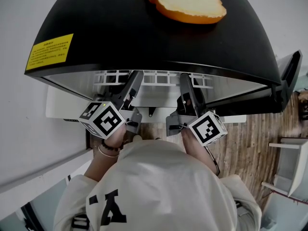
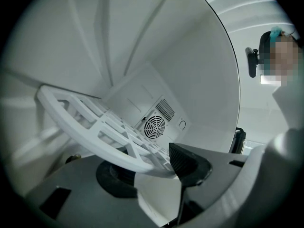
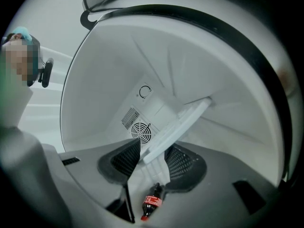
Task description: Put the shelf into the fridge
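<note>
Head view is showing the left gripper (image 1: pixel 127 94) and the right gripper (image 1: pixel 190 95) reaching into the fridge (image 1: pixel 120 28), each pinching the near edge of the white shelf (image 1: pixel 156 77), which is sitting inside the white cavity

The right gripper (image 3: pixel 153 152) clamps the tilted white shelf (image 3: pixel 183 122) inside the fridge (image 3: pixel 104 89); 1 cola bottle (image 3: pixel 151 203) lies below.

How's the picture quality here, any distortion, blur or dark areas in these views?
Left gripper view and right gripper view: strong fisheye, black corners, fridge walls bowed. Right gripper view: shelf pale against the white interior, bottle sharp. Head view: even light, faint sheen on the fridge's black top.
</note>
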A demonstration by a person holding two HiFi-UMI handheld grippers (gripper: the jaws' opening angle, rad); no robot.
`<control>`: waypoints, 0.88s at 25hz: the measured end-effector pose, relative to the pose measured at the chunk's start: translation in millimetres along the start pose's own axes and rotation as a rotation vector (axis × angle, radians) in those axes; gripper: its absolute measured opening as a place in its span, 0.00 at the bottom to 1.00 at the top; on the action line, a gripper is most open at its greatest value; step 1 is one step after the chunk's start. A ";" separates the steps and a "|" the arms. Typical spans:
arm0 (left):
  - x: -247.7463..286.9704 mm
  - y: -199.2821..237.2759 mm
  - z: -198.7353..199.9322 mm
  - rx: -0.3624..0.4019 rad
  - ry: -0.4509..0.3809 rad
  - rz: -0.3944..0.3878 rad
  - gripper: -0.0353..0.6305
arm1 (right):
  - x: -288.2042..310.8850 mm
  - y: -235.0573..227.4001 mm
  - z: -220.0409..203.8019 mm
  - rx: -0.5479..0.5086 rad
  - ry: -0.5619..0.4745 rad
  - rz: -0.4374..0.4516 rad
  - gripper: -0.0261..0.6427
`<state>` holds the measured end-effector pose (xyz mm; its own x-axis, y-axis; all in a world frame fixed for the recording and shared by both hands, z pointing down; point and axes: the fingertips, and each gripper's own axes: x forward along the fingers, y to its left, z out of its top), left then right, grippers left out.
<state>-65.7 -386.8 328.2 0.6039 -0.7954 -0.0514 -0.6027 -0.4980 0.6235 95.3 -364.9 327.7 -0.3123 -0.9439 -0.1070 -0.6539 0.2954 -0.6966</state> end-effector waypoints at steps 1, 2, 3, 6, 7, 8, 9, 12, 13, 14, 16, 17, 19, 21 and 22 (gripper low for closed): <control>-0.7 -0.3 -0.1 -0.001 -0.002 -0.001 0.34 | -0.5 0.3 0.1 0.000 0.000 0.003 0.28; -1.8 -0.5 -0.2 -0.001 -0.004 0.000 0.34 | -1.3 0.8 0.3 -0.001 -0.001 0.006 0.28; -3.4 -0.5 -0.3 -0.001 -0.007 0.002 0.34 | -2.6 1.3 0.5 -0.003 -0.003 0.008 0.29; -10.1 -0.1 -0.8 0.005 -0.022 0.017 0.34 | -7.3 3.6 -1.6 -0.006 -0.003 0.016 0.32; -12.6 -0.3 -1.2 0.009 -0.030 0.022 0.34 | -8.9 4.6 -3.7 -0.007 0.001 0.019 0.33; -15.2 -0.8 -1.5 0.013 -0.038 0.027 0.34 | -10.6 6.2 -6.4 -0.010 0.006 0.022 0.33; -17.9 -1.5 -2.0 0.021 -0.043 0.032 0.35 | -12.2 8.4 -9.4 -0.016 0.013 0.028 0.33; -26.4 -3.6 -4.2 0.054 -0.046 0.048 0.35 | -17.5 13.9 -17.4 -0.036 0.035 0.032 0.35; -29.5 -4.3 -5.6 0.063 -0.045 0.054 0.35 | -20.2 13.6 -19.8 -0.039 0.043 0.023 0.35; -32.5 -5.1 -7.2 0.070 -0.044 0.057 0.35 | -22.7 13.3 -21.7 -0.043 0.049 0.016 0.35; -37.0 -7.4 -10.8 0.078 -0.044 0.058 0.35 | -26.9 14.1 -23.8 -0.054 0.054 0.014 0.35; -38.6 -8.8 -12.8 0.083 -0.043 0.060 0.35 | -28.9 14.7 -24.6 -0.058 0.055 0.015 0.35; -42.2 -11.1 -18.1 0.089 -0.034 0.070 0.35 | -32.9 16.0 -26.8 -0.062 0.061 0.018 0.35; -46.1 -14.0 -24.8 0.091 -0.026 0.072 0.35 | -37.1 17.5 -29.3 -0.071 0.070 0.019 0.35; -47.9 -16.1 -28.5 0.093 -0.020 0.069 0.35 | -39.0 18.4 -30.6 -0.077 0.076 0.021 0.35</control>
<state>-70.1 -330.8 342.9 0.5490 -0.8354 -0.0272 -0.6889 -0.4707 0.5512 74.4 -318.1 340.7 -0.3759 -0.9243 -0.0652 -0.6967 0.3283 -0.6378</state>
